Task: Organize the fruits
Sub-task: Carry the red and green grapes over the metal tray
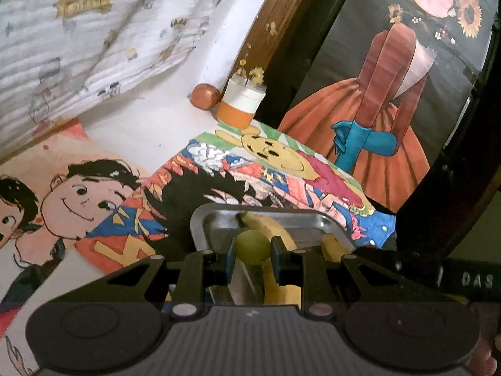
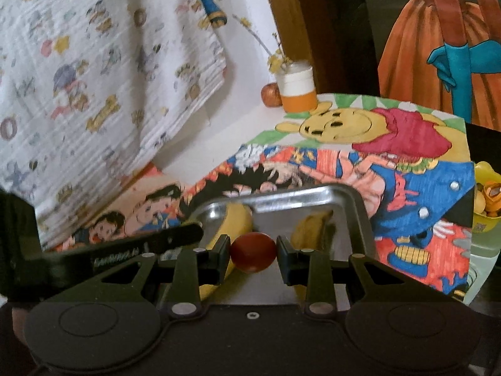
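1. Nearest, a green grape [image 1: 253,247] is clamped between the jaws of the left gripper [image 1: 253,252], and a red cherry tomato [image 2: 253,252] is pinched by the jaws of the right gripper [image 2: 253,255].
2. Just beyond both, a metal tray [image 2: 357,206] is seen with bananas [image 2: 313,228] lying in it.
3. The tray is set on coloured cartoon drawings [image 2: 416,188] spread over the desk.
4. Farthest back, an orange-and-white jar [image 1: 239,103] of dried flowers is stood beside a small orange fruit [image 1: 205,96].
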